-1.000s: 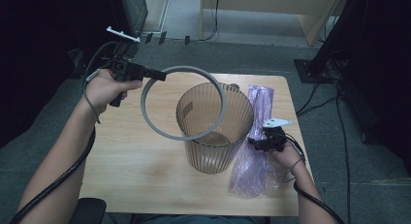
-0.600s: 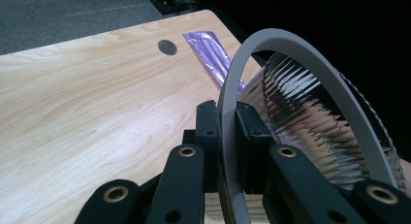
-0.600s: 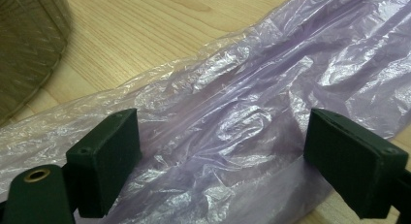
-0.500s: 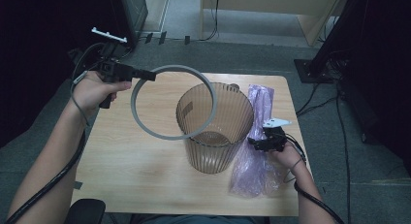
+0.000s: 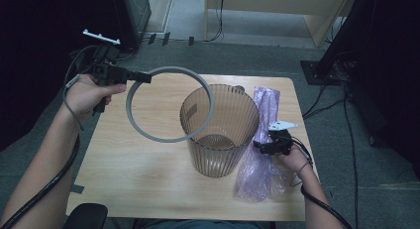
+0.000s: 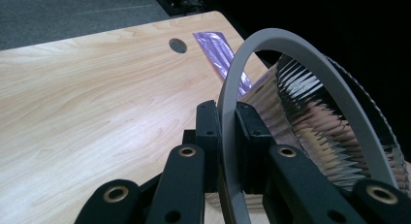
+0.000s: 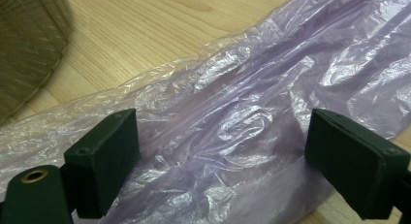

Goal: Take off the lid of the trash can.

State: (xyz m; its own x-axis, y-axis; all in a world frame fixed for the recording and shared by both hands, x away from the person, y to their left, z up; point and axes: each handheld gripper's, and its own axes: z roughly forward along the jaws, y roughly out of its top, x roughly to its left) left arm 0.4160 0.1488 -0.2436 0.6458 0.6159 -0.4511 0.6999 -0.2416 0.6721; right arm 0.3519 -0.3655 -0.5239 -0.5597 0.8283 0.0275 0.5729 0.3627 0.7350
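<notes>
Left hand-held gripper (image 5: 144, 77) pinches the grey ring (image 5: 171, 104), held left of the ribbed bin (image 5: 219, 130). Right hand-held gripper (image 7: 220, 161), jaws spread, hovers over the purple bag (image 5: 260, 159) lying lengthwise on the surface (image 5: 138, 169), nearer that hand.

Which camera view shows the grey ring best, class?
The high view: the whole grey ring shows as a full circle, held up beside the bin. The left gripper view gives a close arc, clamped between the left hand-held gripper's jaws. The right gripper view looks at the purple bag.
</notes>
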